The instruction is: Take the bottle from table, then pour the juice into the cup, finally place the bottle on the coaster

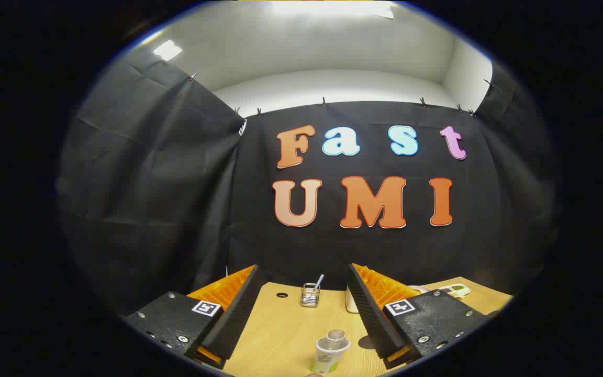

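standing upright on the wooden tabletop (280, 335), the bottle (330, 353) sits low between the two fingers, nearer the right-hand one, its open mouth and clear neck showing from above and a pale label wrapping its body. the gripper (304, 277) hangs above the table with its fingers spread wide apart, holding nothing; neither finger touches the bottle. beyond the bottle, toward the far edge of the tabletop and roughly midway between the fingertips, stands a small clear glass (310, 295) with a thin stick or straw leaning out of it to the right. a small dark hole (281, 295) marks the wood just left of that glass, close to the left fingertip. just behind the right finger a white object (351, 302) rises from the table, mostly hidden, so what it is cannot be told. farther right, near the far right corner of the tabletop, lies a pale flat device (456, 289), partly hidden by the finger's body.
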Available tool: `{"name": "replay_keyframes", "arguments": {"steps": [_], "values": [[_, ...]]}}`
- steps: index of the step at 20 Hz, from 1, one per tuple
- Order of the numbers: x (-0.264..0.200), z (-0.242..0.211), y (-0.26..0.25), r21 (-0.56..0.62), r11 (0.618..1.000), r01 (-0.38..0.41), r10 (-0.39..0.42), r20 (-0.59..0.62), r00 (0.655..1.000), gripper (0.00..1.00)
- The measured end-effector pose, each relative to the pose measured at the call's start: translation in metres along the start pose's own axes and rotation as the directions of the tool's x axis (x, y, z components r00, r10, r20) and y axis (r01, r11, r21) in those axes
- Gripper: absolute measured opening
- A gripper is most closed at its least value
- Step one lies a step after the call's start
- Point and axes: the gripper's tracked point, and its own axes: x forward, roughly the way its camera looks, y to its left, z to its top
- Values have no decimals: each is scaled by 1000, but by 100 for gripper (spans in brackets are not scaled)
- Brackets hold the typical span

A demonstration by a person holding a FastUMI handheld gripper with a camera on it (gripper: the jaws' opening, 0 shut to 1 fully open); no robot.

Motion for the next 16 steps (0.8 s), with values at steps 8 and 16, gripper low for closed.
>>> {"name": "replay_keyframes", "arguments": {"steps": [8,16], "values": [[-4,-11,-14,16,999,29,-28,-16,999,98],[-2,-26,-24,2,998,69,-69,-56,996,98]]}}
